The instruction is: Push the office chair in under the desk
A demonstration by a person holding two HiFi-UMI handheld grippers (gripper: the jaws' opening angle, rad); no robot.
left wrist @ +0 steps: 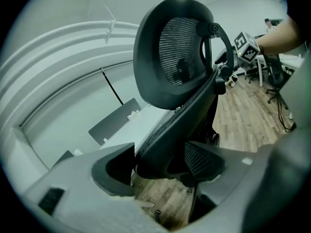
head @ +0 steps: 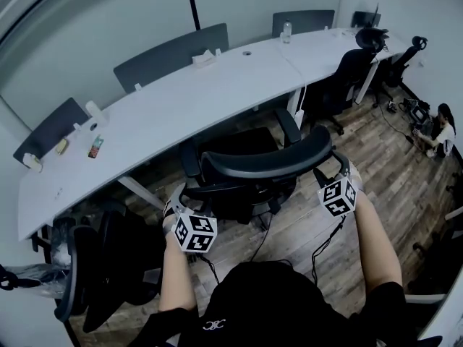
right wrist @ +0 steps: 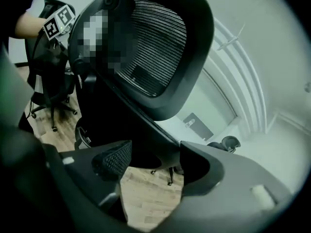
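Office chair (head: 264, 166) is seen at the white desk's (head: 217, 85) near edge, judged not fully tucked under. The black mesh backrest's side rails are straddled by the left gripper (head: 179, 202) and right gripper (head: 340, 168), both spread wide, nothing clamped. Step judged: pre-push bracing. Next, an even push toward the far side is needed. No legible writing is found.

In the head view the curved backrest of the black mesh office chair (head: 268, 161) covers the tips of the left tool (head: 179, 207) and right tool (head: 338, 173), and hides most of the chair's seat and base from us. At nine o'clock, small items (head: 95, 147) on the long white bench (head: 181, 100) are too small for us to name. At three o'clock a person on the floor (head: 438, 132) shows us no detail.
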